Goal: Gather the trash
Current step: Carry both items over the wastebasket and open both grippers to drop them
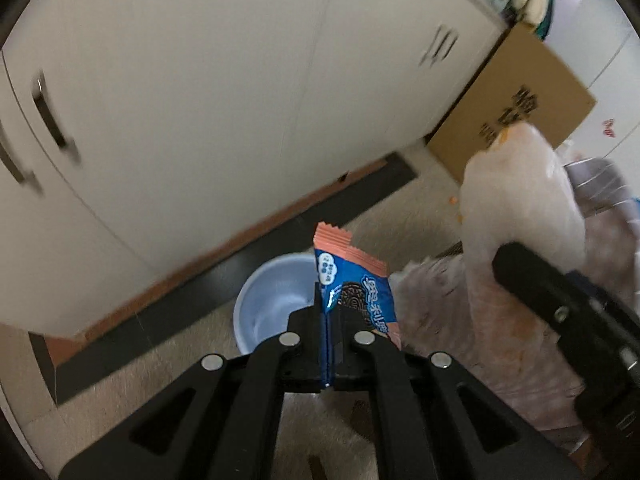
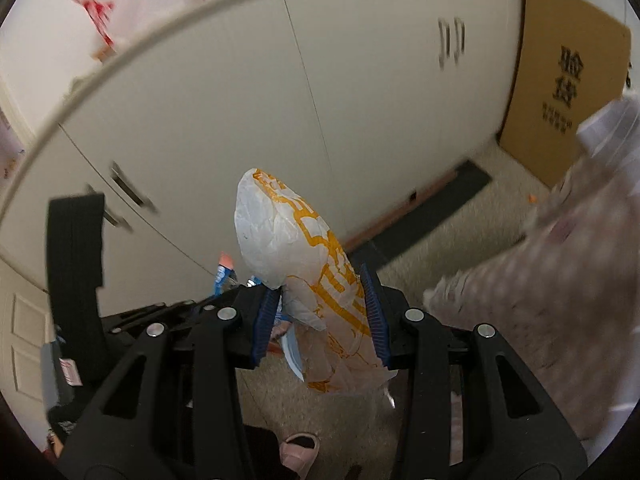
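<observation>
Left gripper [image 1: 329, 320] I'm running is pinching blue cookie wrapper [image 1: 354, 292] upright over pale blue bin [image 1: 264, 300], seen only in left cam; right gripper [image 2: 320, 320] is clamping crumpled white-orange bag [image 2: 304, 264] w/ blue pads [image 2: 264, 324].

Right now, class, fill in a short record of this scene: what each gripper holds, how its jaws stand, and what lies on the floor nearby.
left gripper: jaws shut on a blue biscuit wrapper, held upright
right gripper: jaws shut on a white and orange plastic bag
floor: pale blue bowl lies beyond the left gripper
backdrop: cream cupboards; cardboard box leaning at the right
task state: both pieces of trash lifted, not yet dropped
</observation>
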Tool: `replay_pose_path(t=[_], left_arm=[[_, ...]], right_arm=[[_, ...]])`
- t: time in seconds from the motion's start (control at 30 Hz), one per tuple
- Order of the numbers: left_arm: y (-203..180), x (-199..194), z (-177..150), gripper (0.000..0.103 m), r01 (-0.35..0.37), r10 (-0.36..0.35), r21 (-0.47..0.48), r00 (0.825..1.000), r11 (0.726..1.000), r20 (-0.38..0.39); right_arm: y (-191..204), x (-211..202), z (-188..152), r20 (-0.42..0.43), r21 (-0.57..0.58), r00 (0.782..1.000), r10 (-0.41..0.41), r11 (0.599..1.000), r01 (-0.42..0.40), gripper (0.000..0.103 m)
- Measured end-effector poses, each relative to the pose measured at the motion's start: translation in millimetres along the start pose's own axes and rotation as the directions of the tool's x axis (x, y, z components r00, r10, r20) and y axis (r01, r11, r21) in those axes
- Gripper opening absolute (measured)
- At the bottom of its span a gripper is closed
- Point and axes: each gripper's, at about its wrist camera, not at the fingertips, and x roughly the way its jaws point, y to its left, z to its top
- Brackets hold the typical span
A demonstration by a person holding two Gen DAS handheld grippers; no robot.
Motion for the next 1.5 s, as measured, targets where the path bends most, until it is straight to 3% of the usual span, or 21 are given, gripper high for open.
replay_pose_path(t=[0.17,0.23,0.3,0.37,0.5,1.1,1.13,1.2,1.27,1.5], left_arm=[[5.7,42.8,4.2,0.004,-0.011,0.009,-0.033,0.998,0.999,-0.064],[9.3,55.5,2.1,0.017,-0.005,0.001,-0.035,0.996,0.999,-0.093],[13.4,65.4,-8.1,0.05,-0.007,0.003,-0.04,0.993,0.999,-0.118],[20.8,72.4,-10.6,0.06,-0.015,0.008,-0.067,0.994,0.998,-0.112],[42.9,80.5,-19.8,0.061,-0.013,-0.002,-0.119,0.991,0.993,-0.132],[58.2,72.7,-21.7,0.069,-0.054,0.04,-0.124,0.992,0.991,-0.116],[59.2,69.5,-21.1,0.069,-0.06,0.046,-0.125,0.993,0.99,-0.109],[62.7,64.1,-20.1,0.069,-0.07,0.058,-0.131,0.993,0.989,-0.099],[66.5,57.3,-18.6,0.071,-0.069,0.057,-0.147,0.995,0.987,-0.087],[68.8,28.1,-15.2,0.072,-0.051,0.044,-0.17,0.998,0.984,-0.045]], right_arm=[[-10.9,45.2,-18.9,-0.055,0.028,0.998,-0.036,0.999,0.038,0.04],[-16.2,58.5,-23.2,-0.067,0.047,0.997,-0.045,0.998,0.048,0.04],[-21.6,66.3,-26.6,-0.08,0.068,0.996,-0.04,0.997,0.045,0.04],[-25.3,73.5,-30.7,-0.089,0.084,0.995,-0.039,0.995,0.046,0.04],[-25.8,83.8,-37.7,-0.113,0.09,0.993,-0.038,0.995,0.048,0.041],[-31.1,110.3,-49.1,-0.147,0.164,0.988,0.048,0.986,-0.024,0.044],[-31.7,109.7,-48.3,-0.144,0.168,0.988,0.056,0.985,-0.031,0.046],[-31.3,106.5,-47.3,-0.131,0.18,0.989,0.066,0.983,-0.042,0.059],[-31.3,102.3,-46.0,-0.121,0.183,0.991,0.058,0.983,-0.035,0.067],[-19.7,73.4,-35.8,-0.075,0.137,0.997,0.021,0.991,-0.01,0.067]])
